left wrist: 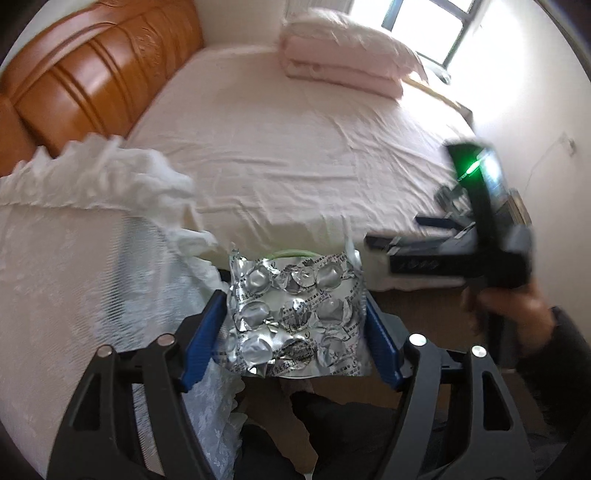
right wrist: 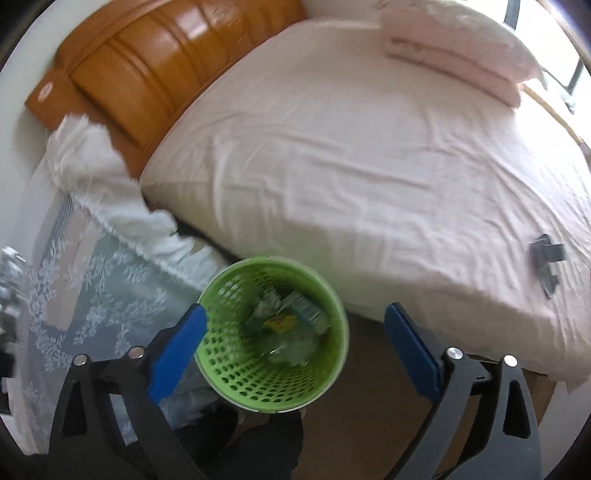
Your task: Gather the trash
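daylight floods in from the window [left wrist: 417,26] at the top right of the left view, blown out to white, with glare spilling onto the wall [left wrist: 535,92] beside it. the bed [left wrist: 295,155] is evenly bright with soft crease shadows. both views bend strongly at the edges, with dark corners. motion blur smears the headboard [right wrist: 147,70], the basket [right wrist: 273,332] and the right gripper [left wrist: 384,243]. the foil [left wrist: 295,310] is fairly sharp, with glints.

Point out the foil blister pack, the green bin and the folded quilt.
foil blister pack [left wrist: 295,314]: left wrist view, its middle.
green bin [right wrist: 236,373]: right wrist view, inner wall.
folded quilt [left wrist: 343,62]: left wrist view, top fold.
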Demonstrator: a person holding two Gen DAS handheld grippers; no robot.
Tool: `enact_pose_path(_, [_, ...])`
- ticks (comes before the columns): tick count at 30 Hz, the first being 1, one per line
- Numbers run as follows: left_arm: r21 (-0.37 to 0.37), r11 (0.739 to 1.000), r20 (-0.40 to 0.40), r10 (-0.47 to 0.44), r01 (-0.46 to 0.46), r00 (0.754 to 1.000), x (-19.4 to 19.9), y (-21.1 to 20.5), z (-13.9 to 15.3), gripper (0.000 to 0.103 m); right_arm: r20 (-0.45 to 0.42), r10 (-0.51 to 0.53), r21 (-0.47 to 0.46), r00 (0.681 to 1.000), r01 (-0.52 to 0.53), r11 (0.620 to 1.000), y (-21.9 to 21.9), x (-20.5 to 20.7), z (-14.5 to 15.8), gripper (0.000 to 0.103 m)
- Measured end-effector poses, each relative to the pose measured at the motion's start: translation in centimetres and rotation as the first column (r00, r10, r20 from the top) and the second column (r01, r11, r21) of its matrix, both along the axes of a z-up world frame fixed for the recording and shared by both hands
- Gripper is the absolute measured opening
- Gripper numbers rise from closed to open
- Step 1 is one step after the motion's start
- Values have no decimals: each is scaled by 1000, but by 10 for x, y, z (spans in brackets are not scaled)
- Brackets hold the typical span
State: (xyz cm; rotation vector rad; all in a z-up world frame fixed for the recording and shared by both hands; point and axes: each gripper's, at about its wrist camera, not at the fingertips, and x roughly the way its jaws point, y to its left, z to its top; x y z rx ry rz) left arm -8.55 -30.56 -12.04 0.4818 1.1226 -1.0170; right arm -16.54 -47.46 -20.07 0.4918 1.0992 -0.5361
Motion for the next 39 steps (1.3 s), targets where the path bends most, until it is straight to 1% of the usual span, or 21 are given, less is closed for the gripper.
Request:
enact_pose_path(1, [19,1000,-12,-15,15,1000,-2,-6,-7,75,5,-10,-5,1000,10,1000,-2,-4,3,97])
enact_pose_path(2, [43,999,-30,-32,34,999,-4,-14,-15,83,12,-20,-11,1000,20,1000,-4,-9,8,97])
enact_pose_path(3, [58,998,-34,-36,38,999,-6,-17,-20,87,15,-27,-15,1000,27,1000,-6,-12,10,97])
enact_pose_path(6, [80,995,-37,-52,54,998,-13,-23,-26,89,26,-45,-20,999,45,999,-12,-22,18,98])
enact_pose_path(10, [52,998,-6,-30,30,1000,-13,-17,-15,92,36,-45,-26,998,46,999,-9,-20,26,98])
enact_pose_path(12, [33,999,14,13,-13,1000,-6,-10,-4,92,34,-36,-30,999,37,999,-5,-14,31,98])
enact_pose_path(14, [5,998,30,60,-60,998,2,0,9,92,28,-11,-48,1000,13,999,3,0,40,98])
enact_pose_path(15, [-14,995,48,96,-96,994,8,9,19,92,29,-2,-57,1000,3,998,5,5,44,98])
enact_pose_path(17, [-53,983,100,179,-175,979,21,29,42,92,44,34,-94,998,-30,995,18,24,62,101])
enact_pose_path(19, [-89,965,152,258,-246,954,31,47,66,92,84,82,-133,993,-70,989,34,46,86,101])
enact_pose_path(21, [-146,933,229,356,-330,906,46,76,99,94,140,146,-174,979,-120,977,53,70,117,101])
enact_pose_path(23, [-186,908,277,416,-376,866,55,98,124,95,200,206,-216,958,-162,963,73,91,147,101])
enact_pose_path(26, [-254,857,374,514,-447,772,69,137,169,95,286,296,-271,911,-219,937,102,120,195,101])
enact_pose_path(27, [-273,838,403,545,-472,735,73,150,184,95,323,326,-297,888,-233,926,114,130,216,101])
enact_pose_path(29, [-310,807,439,591,-503,677,79,169,207,95,380,361,-329,852,-241,913,130,142,247,101])
enact_pose_path(30, [-333,785,458,619,-523,638,81,181,223,95,401,376,-339,835,-246,908,136,147,259,101])
enact_pose_path(31, [-348,767,467,641,-539,609,84,190,235,95,432,398,-355,809,-253,900,145,152,277,101])
enact_pose_path(34, [-394,725,485,686,-565,542,91,212,264,95,491,447,-411,747,-254,876,167,159,318,101])
enact_pose_path(35, [-422,700,487,711,-577,507,92,219,275,95,504,460,-433,730,-248,867,175,160,331,101])
enact_pose_path(37, [-448,664,479,743,-598,467,94,229,287,95,525,479,-460,703,-239,855,187,160,349,101])
enact_pose_path(39, [-468,628,461,774,-622,434,96,241,293,95,542,492,-470,681,-240,849,196,158,358,101])
